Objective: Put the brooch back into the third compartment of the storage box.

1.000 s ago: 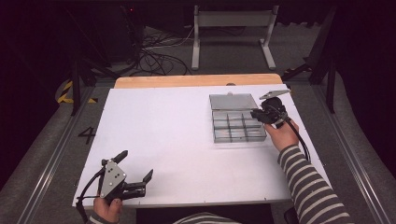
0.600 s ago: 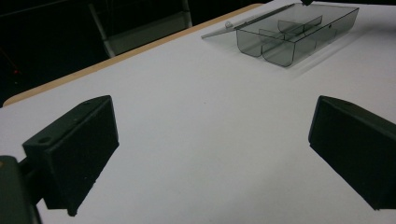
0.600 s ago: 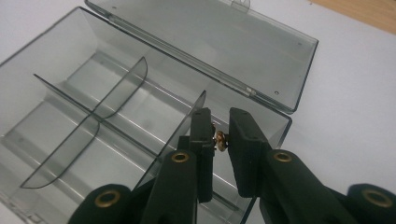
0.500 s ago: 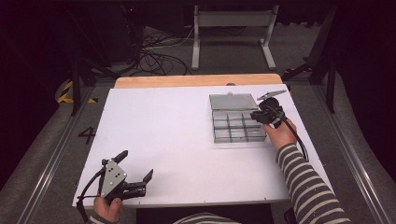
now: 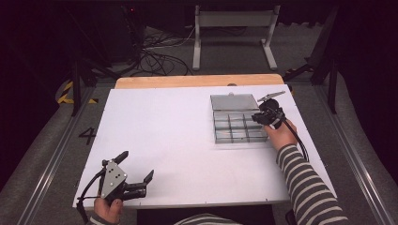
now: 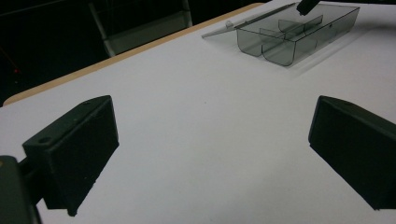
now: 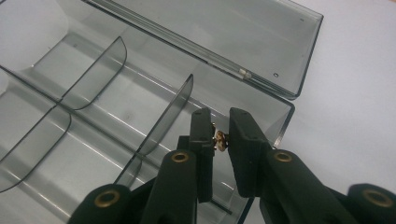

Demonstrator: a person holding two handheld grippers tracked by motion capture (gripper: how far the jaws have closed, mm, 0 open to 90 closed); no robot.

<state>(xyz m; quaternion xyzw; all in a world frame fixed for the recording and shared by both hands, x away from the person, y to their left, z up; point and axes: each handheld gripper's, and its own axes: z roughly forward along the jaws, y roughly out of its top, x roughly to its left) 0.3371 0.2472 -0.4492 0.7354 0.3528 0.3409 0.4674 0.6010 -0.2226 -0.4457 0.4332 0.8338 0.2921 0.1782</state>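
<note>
The small brass part (image 7: 219, 139) sits pinched between the jaws of your right tool (image 7: 219, 140), held just above the corner compartment of the clear organiser box (image 7: 116, 107), the one beside the hinge of its open lid (image 7: 219, 42). In the high view that right tool (image 5: 268, 114) is at the box's (image 5: 237, 125) far right corner, and compared with a second ago it has crept slightly inward and toward the lid end; before, it stood a touch further out over the box's right edge. The shift is small, but it puts the part inside the compartment walls rather than over the rim, so I judge you are at the point of dropping it in.

The jaws are narrow, closed on the part with a thin gap to either side of it. The compartments that show look empty. A part this small may cling to a pad or bounce, so lower it close to the floor of the compartment before you release.

Your left tool (image 5: 126, 180) has not moved: it rests at the near left corner of the white tabletop (image 5: 164, 131), well apart from the box, its jaws spread wide and holding nothing. From its own camera the box (image 6: 299, 32) lies far off at the upper right.
</note>
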